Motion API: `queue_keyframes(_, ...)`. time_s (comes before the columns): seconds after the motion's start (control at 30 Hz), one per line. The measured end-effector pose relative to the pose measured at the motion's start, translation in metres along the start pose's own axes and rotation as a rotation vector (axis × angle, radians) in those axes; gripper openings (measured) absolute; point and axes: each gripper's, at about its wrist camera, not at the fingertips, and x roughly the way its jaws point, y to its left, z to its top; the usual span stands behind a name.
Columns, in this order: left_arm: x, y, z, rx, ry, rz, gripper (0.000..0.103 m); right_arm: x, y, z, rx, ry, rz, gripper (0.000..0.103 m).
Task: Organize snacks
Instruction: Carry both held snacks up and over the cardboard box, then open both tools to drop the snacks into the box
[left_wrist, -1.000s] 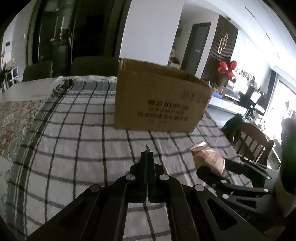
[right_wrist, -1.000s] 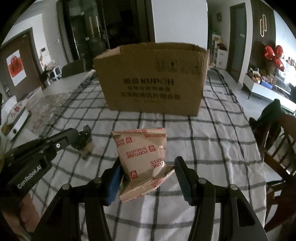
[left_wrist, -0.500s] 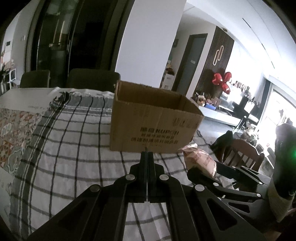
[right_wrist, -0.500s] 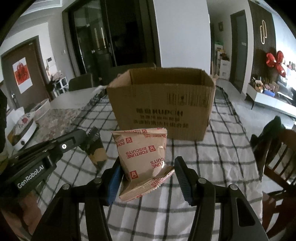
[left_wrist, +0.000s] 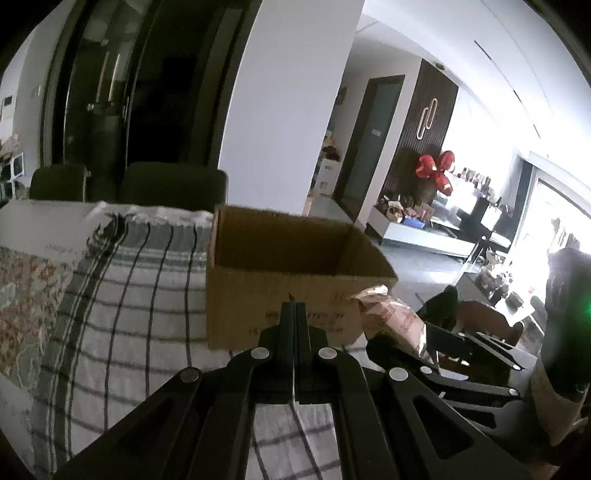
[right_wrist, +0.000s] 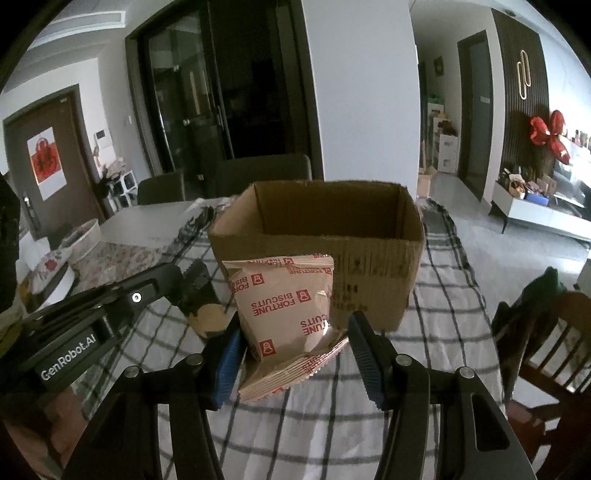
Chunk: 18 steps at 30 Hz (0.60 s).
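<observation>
My right gripper (right_wrist: 293, 332) is shut on a beige Fortune Biscuits packet (right_wrist: 286, 306) with red print, held above the checked tablecloth in front of an open cardboard box (right_wrist: 317, 240). The packet (left_wrist: 395, 319) also shows at the right of the left wrist view, beside the box (left_wrist: 288, 280). My left gripper (left_wrist: 294, 306) is shut and empty, its fingers pressed together, pointing at the box's near wall. The left gripper also shows at the left of the right wrist view (right_wrist: 199, 280). I can see the box's inner walls but not its floor.
The checked tablecloth (right_wrist: 443, 295) covers the table, with a floral cloth (left_wrist: 22, 295) to the left. Dark chairs (left_wrist: 173, 184) stand behind the table; a wooden chair (right_wrist: 546, 332) stands at the right. A basket (right_wrist: 85, 236) sits at the far left.
Both grippers have risen and moved closer to the box, so its open top and inner walls now show. The right gripper still holds the packet; the left stays shut.
</observation>
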Motion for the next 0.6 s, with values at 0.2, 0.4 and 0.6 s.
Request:
queue_keyframes(0.2, 0.006, -0.006, 0.027, -0.002, -0.022, -0.018, 0.002, 0.003, -0.005, 0.021, 0.011, -0.010, 0.008, 0.056)
queue_keyframes(0.4, 0.015, -0.011, 0.054, 0.017, -0.040, -0.010, 0.002, 0.008, -0.010, 0.045, 0.004, -0.022, 0.006, 0.056)
queue_keyframes(0.6, 0.029, -0.015, 0.080, 0.040, -0.052, 0.000, 0.002, 0.018, -0.017, 0.070, -0.012, -0.022, -0.009, 0.056)
